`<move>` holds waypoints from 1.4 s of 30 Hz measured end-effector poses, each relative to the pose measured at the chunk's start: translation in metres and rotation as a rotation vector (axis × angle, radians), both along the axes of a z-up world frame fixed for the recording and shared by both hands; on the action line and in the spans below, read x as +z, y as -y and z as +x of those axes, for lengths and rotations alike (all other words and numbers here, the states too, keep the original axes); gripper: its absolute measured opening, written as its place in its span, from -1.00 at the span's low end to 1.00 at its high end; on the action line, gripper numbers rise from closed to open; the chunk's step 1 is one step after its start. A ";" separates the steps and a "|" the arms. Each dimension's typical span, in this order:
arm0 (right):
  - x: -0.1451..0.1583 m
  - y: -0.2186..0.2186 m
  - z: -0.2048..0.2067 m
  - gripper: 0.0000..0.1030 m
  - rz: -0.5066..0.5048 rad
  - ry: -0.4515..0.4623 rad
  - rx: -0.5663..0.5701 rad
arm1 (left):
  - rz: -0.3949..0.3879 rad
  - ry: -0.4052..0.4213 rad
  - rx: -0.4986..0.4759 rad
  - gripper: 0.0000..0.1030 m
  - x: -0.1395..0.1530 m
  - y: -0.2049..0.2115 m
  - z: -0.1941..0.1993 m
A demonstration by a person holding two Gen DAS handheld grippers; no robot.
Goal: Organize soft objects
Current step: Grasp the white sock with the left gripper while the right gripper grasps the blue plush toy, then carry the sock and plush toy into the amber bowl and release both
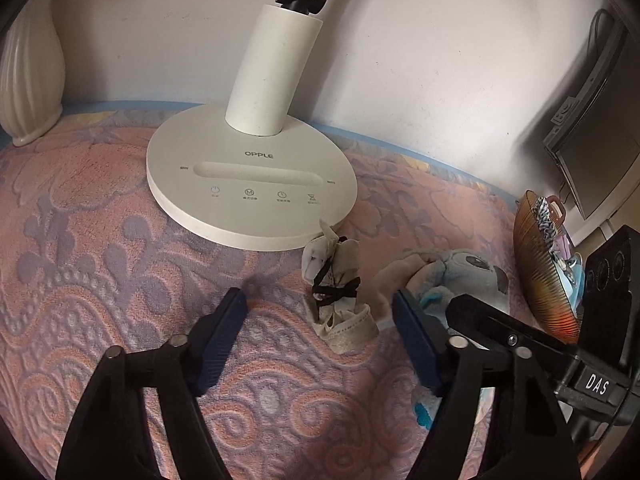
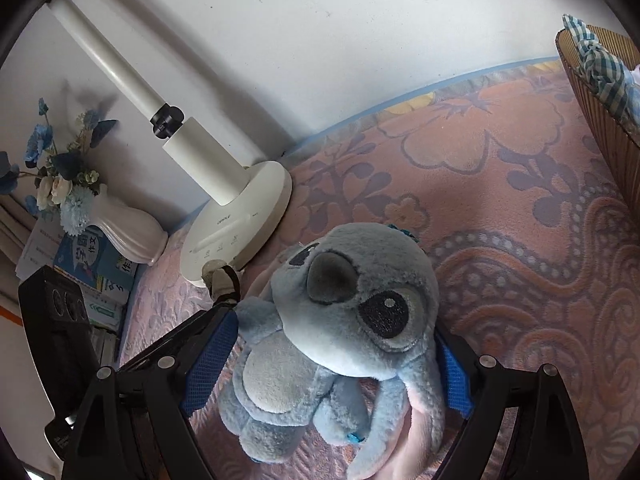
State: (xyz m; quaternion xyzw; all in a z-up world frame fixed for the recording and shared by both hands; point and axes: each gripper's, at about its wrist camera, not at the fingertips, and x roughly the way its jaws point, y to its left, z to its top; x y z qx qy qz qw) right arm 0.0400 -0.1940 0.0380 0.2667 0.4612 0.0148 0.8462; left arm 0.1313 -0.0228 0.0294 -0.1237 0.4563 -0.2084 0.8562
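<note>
Plush toy (image 2: 340, 320), one, pale blue with large dark eyes, a grey nose and a cream belly, lies on its back on the pink patterned cloth (image 2: 520, 208); its long axis runs from the head, toward the wall, to the feet, toward the camera. Right gripper (image 2: 340, 356): fingers spread wide on either side of the toy; contact cannot be told. One small cloth bundle (image 1: 336, 288), beige, tied with dark cord, stands upright beside the lamp base (image 1: 252, 184). Left gripper (image 1: 320, 320): fingers apart, with the bundle just beyond their tips, untouched.
</note>
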 end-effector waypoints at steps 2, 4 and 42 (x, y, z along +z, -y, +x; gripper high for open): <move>0.000 -0.003 -0.003 0.63 -0.042 0.022 0.012 | 0.015 0.000 -0.008 0.09 0.000 0.009 0.003; 0.001 -0.004 -0.003 0.50 -0.045 0.036 0.017 | 0.026 0.003 -0.008 -0.16 0.000 0.008 0.005; 0.242 0.176 -0.152 0.41 -0.537 0.270 -0.299 | 0.046 0.322 -0.171 -0.58 0.176 0.150 -0.073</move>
